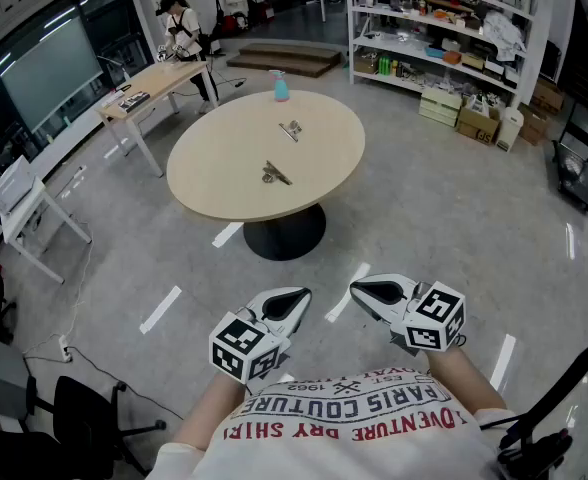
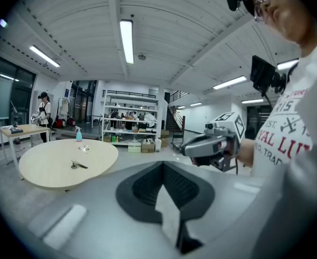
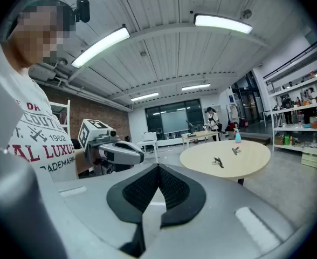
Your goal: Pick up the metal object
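Two small metal objects lie on the round beige table (image 1: 220,168) several steps ahead: a clip-like piece (image 1: 274,174) near the front edge and another (image 1: 291,129) further back. The left gripper view shows them at the nearer clip (image 2: 77,165) and the farther piece (image 2: 83,149); the right gripper view shows the same nearer clip (image 3: 218,162) and farther piece (image 3: 236,150). My left gripper (image 1: 297,295) and right gripper (image 1: 360,288) hover side by side close to my chest, far from the table. Both are shut with nothing between the pads.
A blue spray bottle (image 1: 280,87) stands at the table's far edge. A person (image 1: 181,28) works at a wooden desk (image 1: 152,83) at the back left. Shelving (image 1: 444,28) with boxes lines the back right. A black office chair (image 1: 84,418) sits near left.
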The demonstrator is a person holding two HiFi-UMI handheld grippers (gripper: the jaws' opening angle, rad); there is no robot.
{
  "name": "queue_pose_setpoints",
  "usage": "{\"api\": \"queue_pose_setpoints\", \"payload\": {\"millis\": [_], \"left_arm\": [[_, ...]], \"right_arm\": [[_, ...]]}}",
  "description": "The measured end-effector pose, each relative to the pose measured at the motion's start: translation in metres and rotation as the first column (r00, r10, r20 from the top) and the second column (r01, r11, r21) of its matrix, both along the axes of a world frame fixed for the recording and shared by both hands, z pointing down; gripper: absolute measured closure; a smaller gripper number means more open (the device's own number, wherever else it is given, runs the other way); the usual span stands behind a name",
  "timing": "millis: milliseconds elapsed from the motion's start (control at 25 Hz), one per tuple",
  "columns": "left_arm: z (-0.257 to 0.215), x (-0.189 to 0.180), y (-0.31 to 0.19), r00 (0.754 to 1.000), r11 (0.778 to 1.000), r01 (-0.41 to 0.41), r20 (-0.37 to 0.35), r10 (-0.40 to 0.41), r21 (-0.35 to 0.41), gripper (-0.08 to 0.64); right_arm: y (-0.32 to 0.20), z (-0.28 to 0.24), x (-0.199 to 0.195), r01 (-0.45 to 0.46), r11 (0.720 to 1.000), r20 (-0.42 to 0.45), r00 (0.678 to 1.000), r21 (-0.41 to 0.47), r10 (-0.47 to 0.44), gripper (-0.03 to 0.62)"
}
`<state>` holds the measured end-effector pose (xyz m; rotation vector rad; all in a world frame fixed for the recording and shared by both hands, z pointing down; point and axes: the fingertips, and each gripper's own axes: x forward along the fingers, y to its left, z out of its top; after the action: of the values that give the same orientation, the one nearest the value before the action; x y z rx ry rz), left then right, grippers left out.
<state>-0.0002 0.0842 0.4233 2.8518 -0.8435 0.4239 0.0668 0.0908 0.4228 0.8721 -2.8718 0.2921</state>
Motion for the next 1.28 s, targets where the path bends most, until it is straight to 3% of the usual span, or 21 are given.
{"api": "queue_pose_setpoints", "payload": {"millis": [360,640,960,1280], "left_arm": [[0.009,0.01,-0.03,0.998,0.998,0.062,-0.012,-0.062,-0.02,0.558],[0.012,0.01,-0.092,0.998,0.998,0.059,-0.025,-0.06,-0.02,0.557],[0.038,-0.008,-0.233,0.998,0.997,0.048,-0.033,-0.05,-0.055,0.557],[0.028,-0.06,-0.388,0.997,0.996,0.075,0.011,-0.074,-0.044,0.557]], "right_arm": [[-0.033,0.007,0.02,0.018,1.0,0.007,1.0,0.005,-0.018,0.591],[-0.091,0.019,0.017,0.025,1.0,0.001,1.0,-0.015,-0.025,0.591],[-0.227,0.039,0.006,-0.016,0.998,-0.005,1.0,-0.058,0.016,0.591],[-0.39,0.016,-0.04,-0.015,0.999,0.022,1.0,-0.039,0.016,0.591]]}}
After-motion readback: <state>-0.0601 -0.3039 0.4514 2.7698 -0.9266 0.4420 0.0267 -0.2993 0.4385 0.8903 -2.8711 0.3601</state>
